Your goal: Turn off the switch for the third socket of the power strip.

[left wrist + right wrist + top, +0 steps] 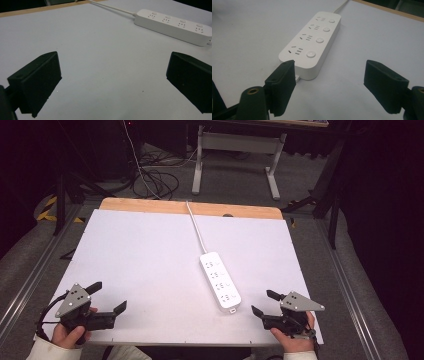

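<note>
The room is dark, with a grey floor and black cables lying behind my table [140, 255]. The table is white, with a strip of wood along its far edge. Another table frame [235, 157] with white legs stands farther back at 12 o'clock.

A white power strip [220, 280] lies flat on the table, a little to the right of the middle. It has four sockets in a row, each with a round button beside it. Its white cord [196, 227] runs from the far end up toward 12 o'clock and goes over the wooden edge.

My left gripper [107, 297] is at 7 o'clock, near the front edge of the table. Its jaws are wide apart and hold nothing. In the left gripper view the power strip is well away, toward 1 o'clock.

My right gripper [265, 302] is at 5 o'clock, just beside the near end of the power strip. Its jaws are also wide apart and hold nothing. In the right gripper view the strip's near end sits just past the left jaw, toward 11 o'clock.
</note>
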